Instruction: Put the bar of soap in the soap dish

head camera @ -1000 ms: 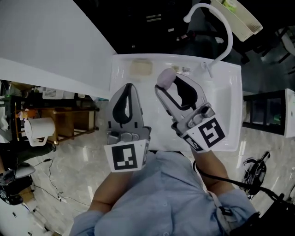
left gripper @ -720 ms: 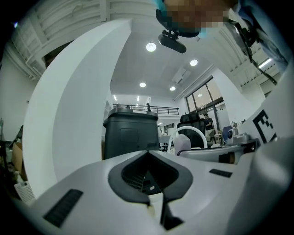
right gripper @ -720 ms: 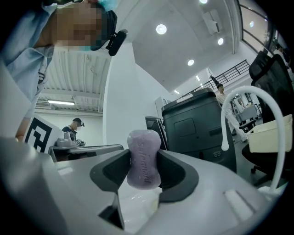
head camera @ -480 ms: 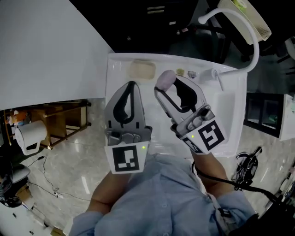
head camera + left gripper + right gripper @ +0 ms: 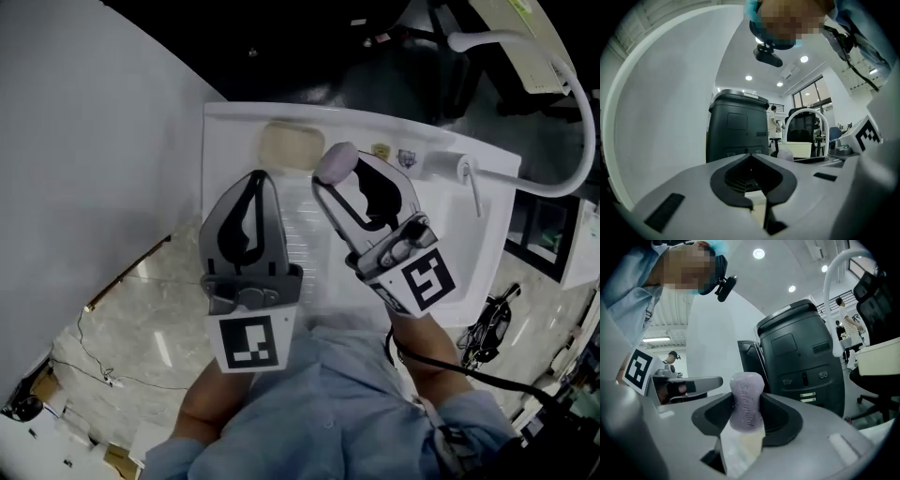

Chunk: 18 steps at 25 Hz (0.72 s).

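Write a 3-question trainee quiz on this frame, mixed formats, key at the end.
1. True or false: the bar of soap lies in the soap dish.
2. What is between the jaws of the left gripper? A) the bar of soap B) nothing, they are closed C) a sponge
3. Fill in: the bar of soap is clamped upright in the ___ gripper.

Key
1. False: it is held in the air, apart from the empty soap dish on the sink's back ledge.
2. B
3. right: the right gripper is shut on it.
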Each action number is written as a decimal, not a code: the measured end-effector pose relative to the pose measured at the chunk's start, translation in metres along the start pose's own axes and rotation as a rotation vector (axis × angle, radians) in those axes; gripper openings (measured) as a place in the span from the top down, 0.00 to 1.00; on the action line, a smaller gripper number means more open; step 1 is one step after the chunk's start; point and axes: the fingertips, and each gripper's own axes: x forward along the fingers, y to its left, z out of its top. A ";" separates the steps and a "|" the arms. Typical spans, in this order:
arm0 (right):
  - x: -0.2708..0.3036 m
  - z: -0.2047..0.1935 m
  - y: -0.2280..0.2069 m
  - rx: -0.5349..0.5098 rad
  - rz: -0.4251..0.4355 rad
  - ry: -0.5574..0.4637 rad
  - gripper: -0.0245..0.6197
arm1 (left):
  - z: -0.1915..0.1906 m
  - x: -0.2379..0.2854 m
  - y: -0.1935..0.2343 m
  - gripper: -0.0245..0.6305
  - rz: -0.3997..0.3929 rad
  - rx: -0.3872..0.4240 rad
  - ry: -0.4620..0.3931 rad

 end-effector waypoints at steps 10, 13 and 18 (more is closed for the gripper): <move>0.035 -0.049 -0.017 0.029 0.023 0.088 0.69 | -0.037 0.023 0.020 0.95 0.008 -0.033 0.055; 0.041 -0.056 -0.019 0.036 0.026 0.108 0.69 | -0.040 0.026 0.024 0.95 0.010 -0.039 0.070; 0.043 -0.074 -0.023 0.025 0.031 0.150 0.69 | -0.048 0.030 0.028 0.95 0.019 -0.056 0.081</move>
